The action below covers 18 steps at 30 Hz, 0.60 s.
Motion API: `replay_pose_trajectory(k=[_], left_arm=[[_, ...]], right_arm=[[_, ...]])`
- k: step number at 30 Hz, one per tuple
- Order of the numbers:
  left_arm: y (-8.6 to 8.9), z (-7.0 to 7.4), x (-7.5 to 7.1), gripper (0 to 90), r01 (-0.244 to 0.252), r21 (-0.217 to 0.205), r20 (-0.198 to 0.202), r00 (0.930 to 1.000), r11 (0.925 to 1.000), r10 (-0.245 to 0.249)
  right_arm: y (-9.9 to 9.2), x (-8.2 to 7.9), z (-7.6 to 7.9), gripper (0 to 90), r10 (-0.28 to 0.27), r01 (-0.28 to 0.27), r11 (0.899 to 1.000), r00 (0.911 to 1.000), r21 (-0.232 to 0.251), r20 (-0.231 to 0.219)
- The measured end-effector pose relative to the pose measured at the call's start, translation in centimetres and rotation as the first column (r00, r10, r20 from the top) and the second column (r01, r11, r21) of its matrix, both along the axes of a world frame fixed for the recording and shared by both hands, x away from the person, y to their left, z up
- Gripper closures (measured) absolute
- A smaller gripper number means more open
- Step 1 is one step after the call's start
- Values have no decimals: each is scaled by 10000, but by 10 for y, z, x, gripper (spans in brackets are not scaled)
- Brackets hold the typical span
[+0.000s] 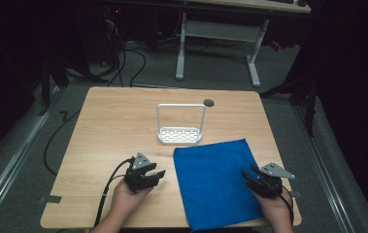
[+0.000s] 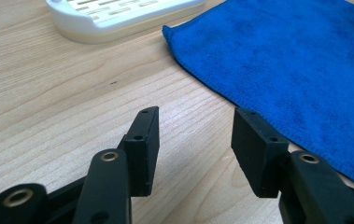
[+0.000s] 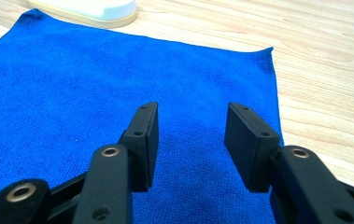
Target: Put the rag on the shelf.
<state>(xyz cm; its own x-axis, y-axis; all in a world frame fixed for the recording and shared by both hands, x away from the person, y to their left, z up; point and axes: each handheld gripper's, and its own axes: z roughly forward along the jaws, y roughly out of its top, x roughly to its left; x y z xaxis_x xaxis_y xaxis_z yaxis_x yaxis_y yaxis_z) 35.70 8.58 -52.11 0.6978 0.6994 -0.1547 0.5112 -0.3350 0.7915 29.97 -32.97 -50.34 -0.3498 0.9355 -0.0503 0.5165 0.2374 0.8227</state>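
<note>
Both tongs stand apart and empty, the left tongs [image 1: 158, 174] beside and the right tongs [image 1: 247, 174] over the blue cloth [image 1: 214, 182] lying flat at the table's [image 1: 113, 121] near right corner, so the approach seems in hand, and next each must close on a cloth edge.

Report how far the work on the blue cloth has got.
Done: the blue cloth lies spread flat on the table near the white rack. In hand: nothing; the left tongs and right tongs are open and empty. Left: gripping and handling the cloth.
</note>
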Motion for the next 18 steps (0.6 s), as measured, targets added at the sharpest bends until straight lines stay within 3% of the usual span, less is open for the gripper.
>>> replay_pose_trajectory(k=[11,15,16,18], left_arm=[[-14,2,-6,571,422,-136,12,9991,9990,-422],[-27,2,-9,646,920,-246,-237,9954,9955,-926],[-38,2,-12,658,1303,-298,-389,9906,9910,-1314],[-44,2,-14,675,1542,-206,-399,9871,9878,-1549]], right_arm=[[-2,0,-1,572,-24,24,10000,10000,-11,-37],[-7,1,-1,614,-67,67,10000,10000,13,-62],[-8,1,-1,626,-111,112,9999,9999,45,-110],[-10,2,-1,646,-97,97,10000,9999,20,-108]])
